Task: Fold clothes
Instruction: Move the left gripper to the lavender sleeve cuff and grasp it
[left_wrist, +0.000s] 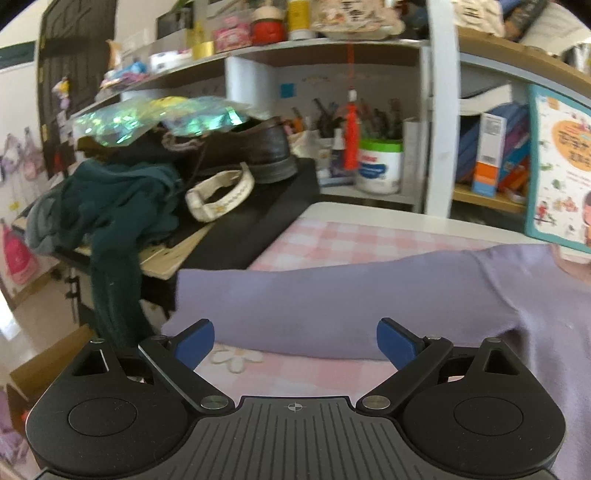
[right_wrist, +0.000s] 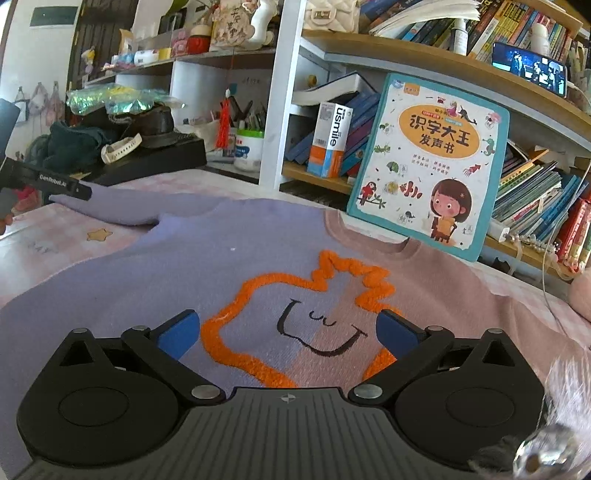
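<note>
A lilac and pink sweatshirt (right_wrist: 207, 266) with an orange embroidered smiling shape (right_wrist: 306, 314) lies flat on the pink checked tablecloth (right_wrist: 55, 236). Its left sleeve (left_wrist: 332, 310) stretches out across the left wrist view. My left gripper (left_wrist: 295, 341) hovers open just before that sleeve, nothing between its blue pads (left_wrist: 195, 345). My right gripper (right_wrist: 288, 334) is open above the chest of the sweatshirt, over the embroidery. The left gripper's black body (right_wrist: 44, 181) shows at the far left edge of the right wrist view, by the sleeve end.
A children's picture book (right_wrist: 432, 166) leans against the bookshelf (right_wrist: 406, 48) right behind the collar. A black box (left_wrist: 266, 221) at the table's left carries a brown shoe (left_wrist: 255, 147), dark green clothes (left_wrist: 122, 206) and a white band (left_wrist: 218, 195). A pen pot (left_wrist: 380, 166) stands behind.
</note>
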